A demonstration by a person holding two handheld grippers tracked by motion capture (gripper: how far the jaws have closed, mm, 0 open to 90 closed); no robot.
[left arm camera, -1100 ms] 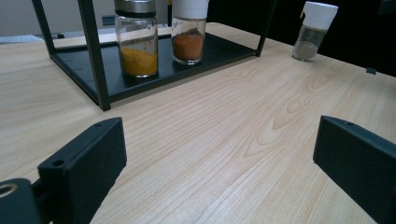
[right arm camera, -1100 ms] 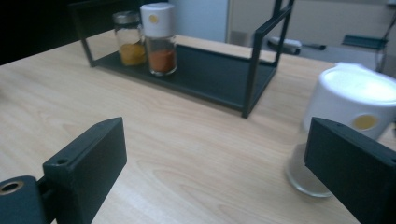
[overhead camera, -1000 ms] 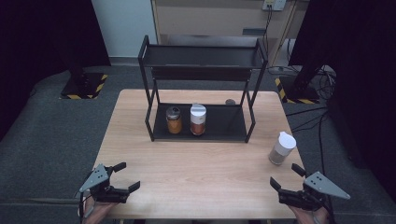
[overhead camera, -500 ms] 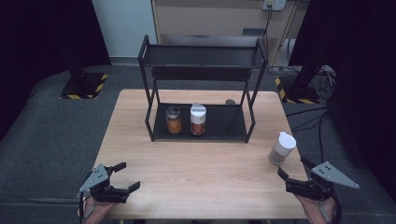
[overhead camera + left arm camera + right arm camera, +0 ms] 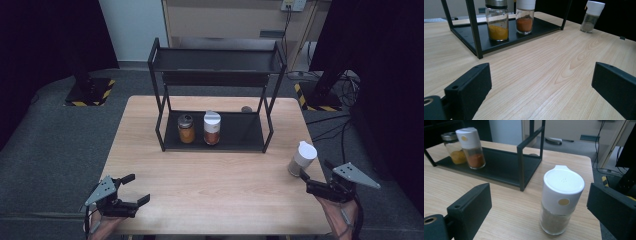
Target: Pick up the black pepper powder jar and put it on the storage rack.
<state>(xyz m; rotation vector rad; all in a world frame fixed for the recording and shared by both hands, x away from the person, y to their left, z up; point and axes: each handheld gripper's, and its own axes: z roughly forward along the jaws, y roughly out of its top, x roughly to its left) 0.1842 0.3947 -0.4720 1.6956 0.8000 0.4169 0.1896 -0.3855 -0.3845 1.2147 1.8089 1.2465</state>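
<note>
My right claw (image 5: 316, 181), jaws apart, sits just short of the upright white-capped jar (image 5: 301, 159) near the tabletop's (image 5: 225, 190) right edge; my left claw (image 5: 131, 190), also open, is well apart

Bare wood spans the front half of the bench (image 5: 215, 185), giving free passage between the 2 claws. The white-capped shaker (image 5: 302, 158) stands alone near the right edge, just ahead of the right claw (image 5: 316, 181), whose jaws are spread wide with the shaker between them in the right gripper view. The black rack (image 5: 215, 90) blocks the rear; its posts and 2 jars (image 5: 199, 128) crowd the lower shelf's left, leaving its right half free.
</note>
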